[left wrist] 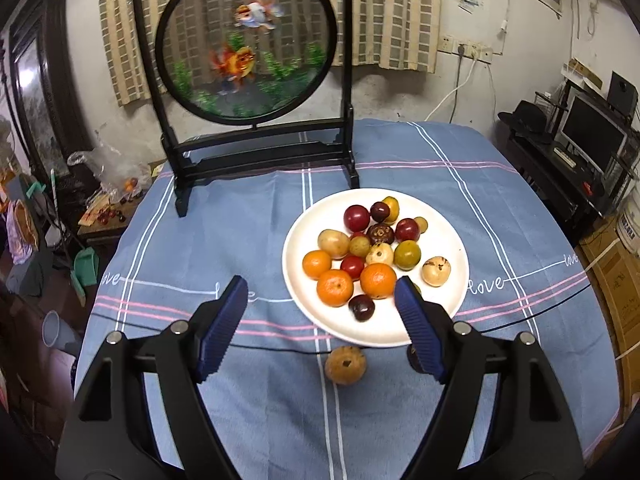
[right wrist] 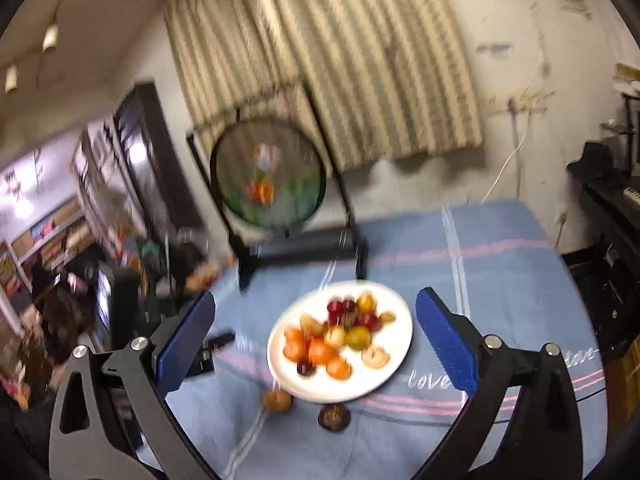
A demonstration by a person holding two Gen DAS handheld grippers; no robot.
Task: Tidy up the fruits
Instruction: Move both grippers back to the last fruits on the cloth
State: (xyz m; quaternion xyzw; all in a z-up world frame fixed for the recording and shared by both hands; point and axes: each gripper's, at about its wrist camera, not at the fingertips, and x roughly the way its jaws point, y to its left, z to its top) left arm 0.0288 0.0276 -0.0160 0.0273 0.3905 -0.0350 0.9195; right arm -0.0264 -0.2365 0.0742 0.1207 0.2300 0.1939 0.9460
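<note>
From the left wrist, the left gripper (left wrist: 320, 300) hangs over the near edge of the white plate (left wrist: 454, 240) with its blue fingers (left wrist: 222, 324) spread wide and nothing between them. The plate sits on the blue-clothed counter (left wrist: 224, 240), piled with fruit: oranges (left wrist: 335, 287), dark plums, pale brown ones. A brown fruit (left wrist: 345, 365) lies on the cloth just near the plate's rim, and a dark fruit (left wrist: 413, 356) is half hidden behind the right finger. The risk here is that round fruit rolls: a finger that comes down off-centre on the brown one would likely nudge it toward the near edge of the counter. The pile on the plate is loose too, so a bump to the rim could spill some.

From the right wrist, a blurred view, the right gripper (right wrist: 316, 344) is also wide open and empty, held high and well apart from the plate (right wrist: 396, 368). The brown fruit (right wrist: 277, 399) and the dark fruit (right wrist: 334, 417) lie side by side on the cloth, just near the plate. With both grippers facing the same two fruits, they may collide. The tall framed fish screen (right wrist: 268, 180) stands on the far side and could tip if struck.
</note>
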